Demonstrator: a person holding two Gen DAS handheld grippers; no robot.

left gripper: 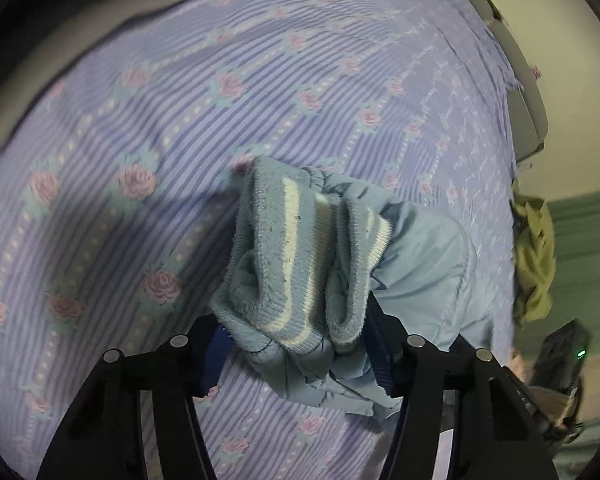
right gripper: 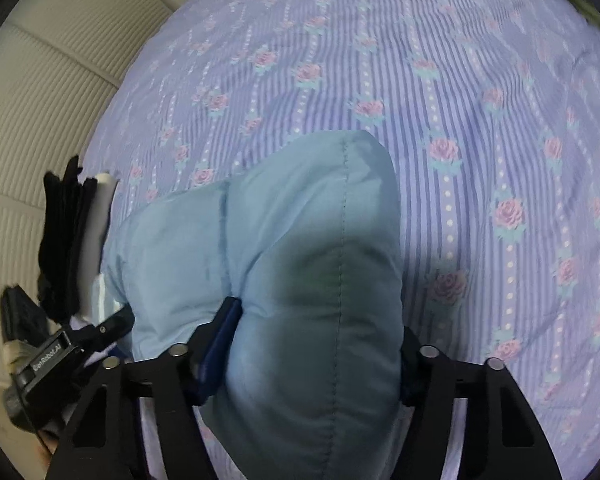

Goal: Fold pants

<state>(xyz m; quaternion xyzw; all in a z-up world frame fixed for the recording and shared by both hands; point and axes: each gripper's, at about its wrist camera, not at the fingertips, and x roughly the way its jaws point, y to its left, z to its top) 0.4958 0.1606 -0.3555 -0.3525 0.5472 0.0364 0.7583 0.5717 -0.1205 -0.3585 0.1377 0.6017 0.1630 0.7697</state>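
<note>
We hold the pants (right gripper: 292, 240) aloft over the bedsheet (right gripper: 460, 100): left claw (left gripper: 300, 344) clamped on cuffs (left gripper: 296, 248), right claw (right gripper: 312, 344) on padded cloth. Next, lay them flat.

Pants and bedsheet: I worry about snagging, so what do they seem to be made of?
Pants: smooth, matte light-blue woven shell, puffy and stitched, so probably padded. Cuff: ribbed knit, blue with white stripes, fuzzy and pilled. Bedsheet: thin printed woven cloth, likely cotton, matte and wrinkled.

Padded light-blue pants (right gripper: 308, 264) with a white-striped ribbed waistband (left gripper: 296, 256) hang bunched above the bed.
</note>
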